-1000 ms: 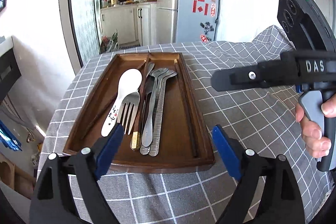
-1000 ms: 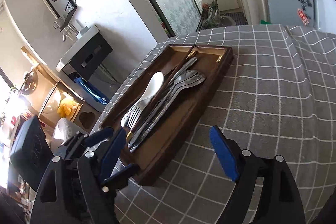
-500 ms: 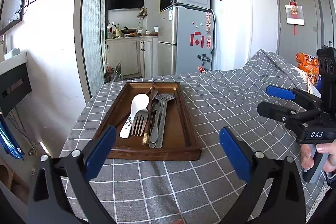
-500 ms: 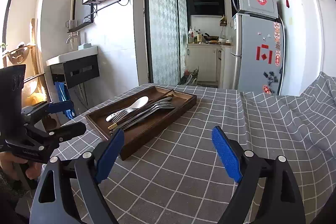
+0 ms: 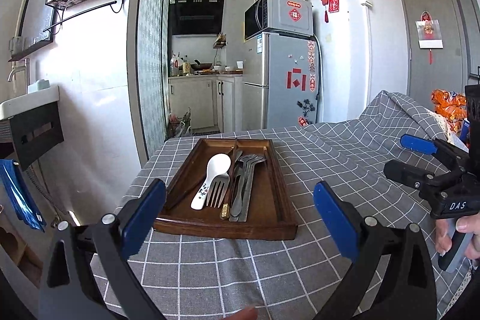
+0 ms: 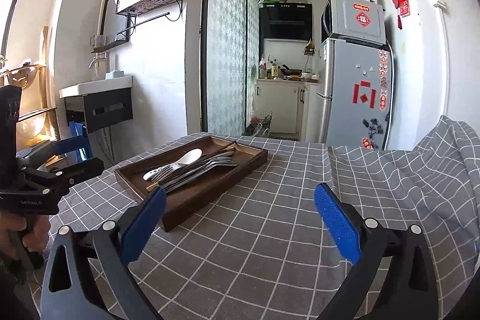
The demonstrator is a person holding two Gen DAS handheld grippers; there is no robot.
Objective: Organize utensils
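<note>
Both grippers hung back over the cloth [image 5: 300, 164], short of the tray [image 5: 282, 200]. The left gripper [image 5: 240, 212] had its jaws spread wide with nothing between them; the right gripper [image 6: 240, 212] was just as wide and just as empty. Neither touched the tray or anything in it. In my judgement that stand-off suited a survey: from there each camera took in the whole tray, and the open jaws were ready to come down on a handle.

The utensils all lay inside the tray, bunched slightly left of its middle, handles toward the cameras and heads toward the fridge [image 5: 282, 80]. That lie should make a grip on the near ends the easy option.

Now the count. One white spoon [image 5: 211, 179], on the left of the bunch. One fork [image 5: 217, 191] just beside it, its tines over the spoon's handle. Dark chopsticks [image 5: 231, 170] ran through the bunch; more dark sticks lay apart near the tray's sides, one slanting at the left and one along the right wall, and I could not tell how many pairs they made. The steel spoons [image 5: 249, 167] overlapped at the right of the bunch, about three or four, too stacked for a firm number. One tray, two grippers.
</note>
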